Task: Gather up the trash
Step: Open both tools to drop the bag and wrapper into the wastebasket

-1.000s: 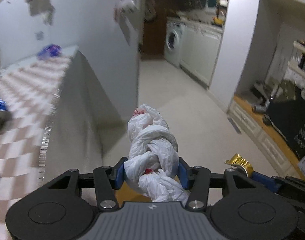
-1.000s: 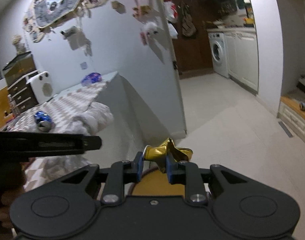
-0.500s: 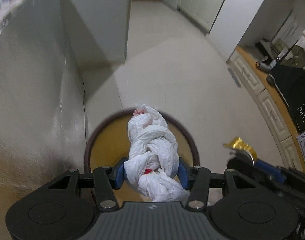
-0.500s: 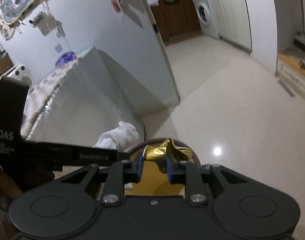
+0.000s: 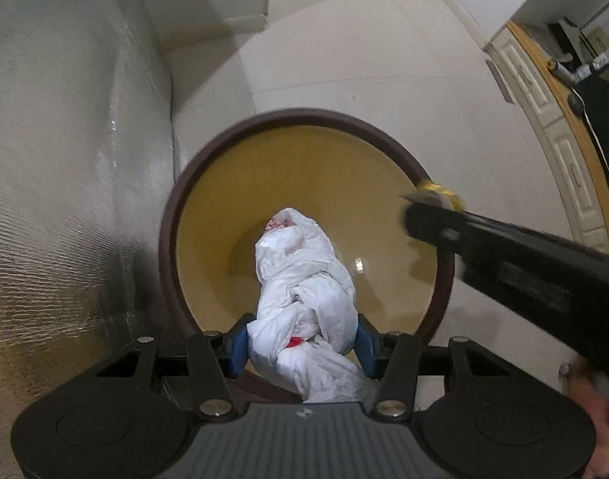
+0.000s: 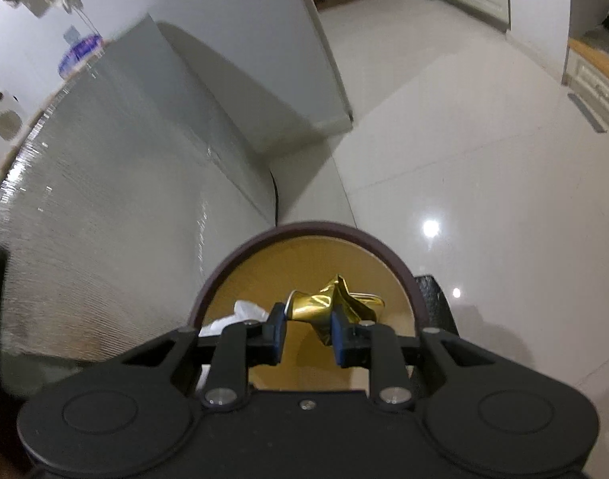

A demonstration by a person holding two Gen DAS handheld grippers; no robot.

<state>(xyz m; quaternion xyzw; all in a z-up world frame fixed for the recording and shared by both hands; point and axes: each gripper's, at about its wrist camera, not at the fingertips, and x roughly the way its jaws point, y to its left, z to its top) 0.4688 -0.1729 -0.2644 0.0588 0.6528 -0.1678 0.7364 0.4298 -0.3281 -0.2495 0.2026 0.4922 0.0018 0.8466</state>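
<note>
A round bin with a dark brown rim and a yellow inside stands on the floor below both grippers. My left gripper points almost straight down over its mouth, shut on a knotted white plastic bag with a bit of red in it. My right gripper is shut on a crumpled gold foil wrapper above the bin's rim. In the left wrist view the right gripper reaches in from the right over the rim, gold showing at its tip. The white bag peeks out left of my right fingers.
A silver, textured cloth hangs down the table side just left of the bin. Pale tiled floor spreads to the right. White cabinets with a wooden top stand at the far right. A hand holds the right gripper.
Both grippers have dropped and tipped downward from table height to over the bin, each still holding its piece of trash. The right gripper has come closer to the bin's rim.
</note>
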